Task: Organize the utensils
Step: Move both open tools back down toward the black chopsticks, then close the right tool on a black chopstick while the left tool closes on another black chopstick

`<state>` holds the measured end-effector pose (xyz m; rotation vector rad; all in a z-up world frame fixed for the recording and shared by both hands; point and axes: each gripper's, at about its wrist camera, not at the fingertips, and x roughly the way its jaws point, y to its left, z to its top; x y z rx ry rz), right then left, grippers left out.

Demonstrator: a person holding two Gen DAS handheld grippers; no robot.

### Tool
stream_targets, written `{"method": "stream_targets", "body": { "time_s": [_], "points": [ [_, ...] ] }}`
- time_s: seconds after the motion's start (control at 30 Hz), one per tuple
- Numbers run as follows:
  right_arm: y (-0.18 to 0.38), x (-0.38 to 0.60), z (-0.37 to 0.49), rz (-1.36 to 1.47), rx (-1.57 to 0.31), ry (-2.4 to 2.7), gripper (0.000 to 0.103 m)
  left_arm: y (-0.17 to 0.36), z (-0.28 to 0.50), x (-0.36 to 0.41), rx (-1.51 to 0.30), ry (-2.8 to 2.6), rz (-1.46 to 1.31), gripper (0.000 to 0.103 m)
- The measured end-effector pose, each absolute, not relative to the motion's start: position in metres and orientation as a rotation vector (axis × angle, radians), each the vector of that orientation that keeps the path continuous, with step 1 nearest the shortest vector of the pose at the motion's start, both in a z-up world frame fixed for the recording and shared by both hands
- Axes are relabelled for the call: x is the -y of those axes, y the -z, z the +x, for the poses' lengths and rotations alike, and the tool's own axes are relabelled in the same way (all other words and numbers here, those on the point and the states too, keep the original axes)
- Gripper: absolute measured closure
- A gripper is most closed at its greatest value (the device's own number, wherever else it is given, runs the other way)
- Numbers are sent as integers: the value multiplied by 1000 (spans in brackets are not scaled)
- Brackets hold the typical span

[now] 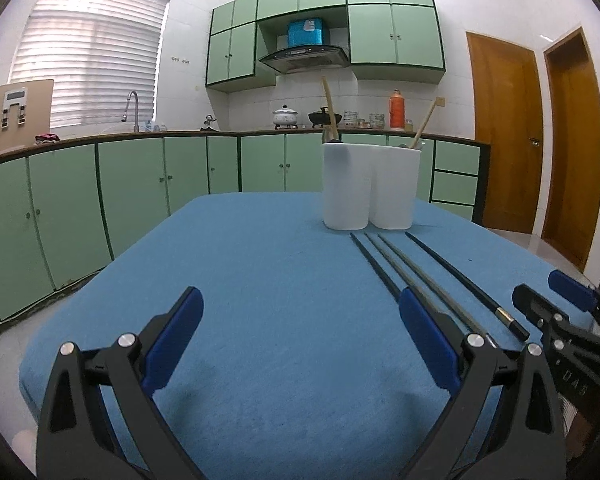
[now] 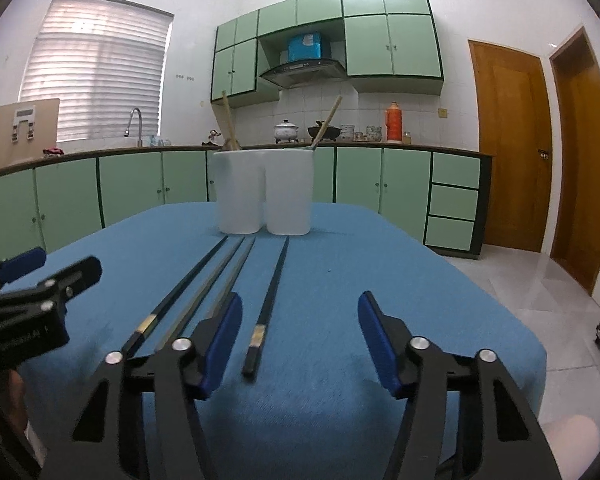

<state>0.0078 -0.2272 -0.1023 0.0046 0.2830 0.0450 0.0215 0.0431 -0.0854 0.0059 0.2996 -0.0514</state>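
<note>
We have four chopsticks [image 2: 236, 280] lying side by side on the blue table cover [image 2: 380, 264], tips toward the white two-compartment holder [image 2: 265, 192] at the far end. Wooden-handled utensils already stand in both compartments.

Right gripper [image 2: 299, 340]: jaws part open, nothing held. The rightmost chopstick [image 2: 271, 300] lies between its pads with its butt end just ahead of the left pad; no pad touches it. The other three lie off to the left of that pad, the nearest running under or just beside it; we cannot tell which.

Left gripper [image 1: 300, 336]: jaws wide, empty, over bare cloth. The chopsticks sit to the right of its right pad, and the right gripper is close beside it on that side.

Risks as we judge them:
- Closing on the lone chopstick near its butt end leaves a long overhang; it may pivot or droop in the grip.
- The thin, low stick on soft cloth may roll away or slip under a pad instead of being pinched.
- The left pad could nudge the neighbouring sticks and scatter them.
- The two grippers are near enough to knock together.
- At the holder, a tilted stick may catch the rim or the utensils already inside.
</note>
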Motion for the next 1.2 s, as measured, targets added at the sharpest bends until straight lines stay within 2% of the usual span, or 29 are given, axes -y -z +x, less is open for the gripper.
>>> {"method": "stream_targets", "body": {
  "time_s": [0.17, 0.57, 0.73, 0.87, 1.2],
  "points": [
    [110, 217, 6, -9, -294, -46, 63, 85, 17, -47, -296, 47, -11, 7],
    [127, 205, 0, -32, -263, -21, 83, 89, 8, -48, -294, 52, -24, 7],
    [129, 209, 1, 10, -252, -36, 87, 88, 6, -46, -293, 56, -24, 7],
    [129, 211, 2, 17, -249, -40, 96, 88, 5, -43, -292, 57, -26, 7],
    [128, 227, -7, 35, -252, 17, 96, 93, -2, -24, -296, 82, -22, 7]
  ]
}}
